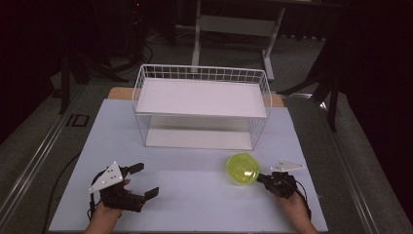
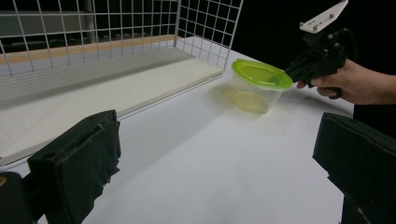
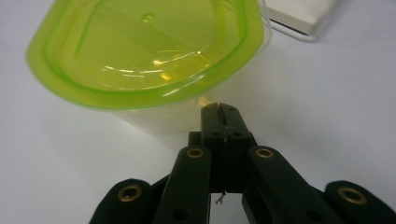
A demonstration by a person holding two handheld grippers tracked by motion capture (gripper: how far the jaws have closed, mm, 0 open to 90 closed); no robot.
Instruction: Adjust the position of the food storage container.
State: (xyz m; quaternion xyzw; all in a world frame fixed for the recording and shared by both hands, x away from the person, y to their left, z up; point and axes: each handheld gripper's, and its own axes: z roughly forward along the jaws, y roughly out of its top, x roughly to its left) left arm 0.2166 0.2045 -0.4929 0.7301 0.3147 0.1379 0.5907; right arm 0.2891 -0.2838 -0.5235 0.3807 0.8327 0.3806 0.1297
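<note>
- Right tool [image 1: 263,178]: jaws pressed together, tips at the near wall of the green-lidded container [image 1: 242,168], just under the lid's rim. I cannot tell whether they pinch the rim or merely touch it; in the right gripper view the closed tips [image 3: 219,112] sit right against the clear wall below the lid [image 3: 149,46].
- Left tool [image 1: 139,183]: jaws spread wide, holding nothing, resting low over the desk [image 1: 195,195], well apart from the container. The container lies far ahead of it and off to its right [image 2: 259,84].
- Container stands upright on the desk, directly ahead of the right tool; the white wire basket [image 1: 202,105] stands beyond it, its lower shelf [image 1: 199,139] open towards the front.
- Judgement: the step in hand looks like moving the container with the right tool. To do it well, keep the tool low and level so the tub does not tip; a thin rim hold could slip, so move slowly.
- Edges: the basket's front corner wire [image 2: 231,42] is near the container on the far side of the tool; steer clear of it.
- Open room: bare desk between the two tools gives wide space for sliding.
</note>
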